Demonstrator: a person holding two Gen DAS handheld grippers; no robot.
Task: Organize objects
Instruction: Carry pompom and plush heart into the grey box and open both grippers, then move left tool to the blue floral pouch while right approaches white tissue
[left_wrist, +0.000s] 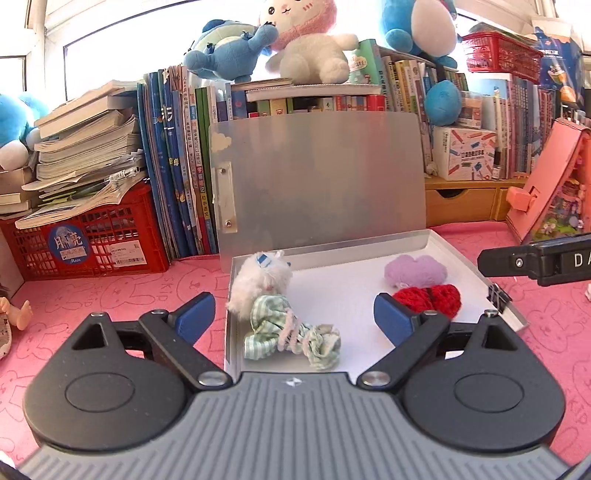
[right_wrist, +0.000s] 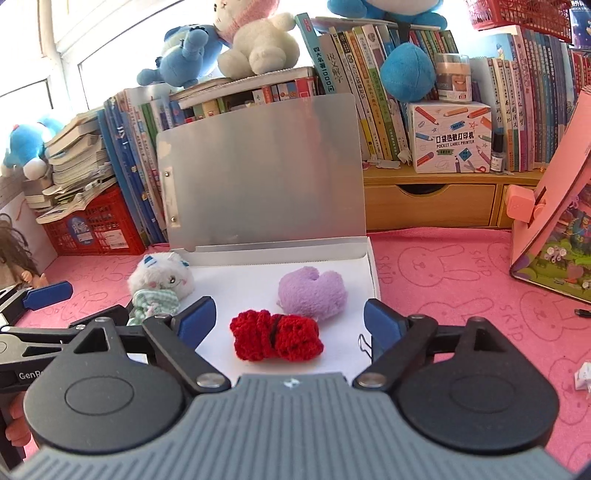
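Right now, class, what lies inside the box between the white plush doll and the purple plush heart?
Nothing. In the left wrist view, only bare white box floor separates the white plush doll from the purple plush heart; the right wrist view agrees.

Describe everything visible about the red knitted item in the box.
The red knitted item is a small chunky crochet bundle of bright red yarn, cinched across the middle by a dark band. It lies flat on the white floor of the open box, just in front of the purple plush, seemingly not touching it. Nothing grips it; both sets of jaws stand open, clear of it.
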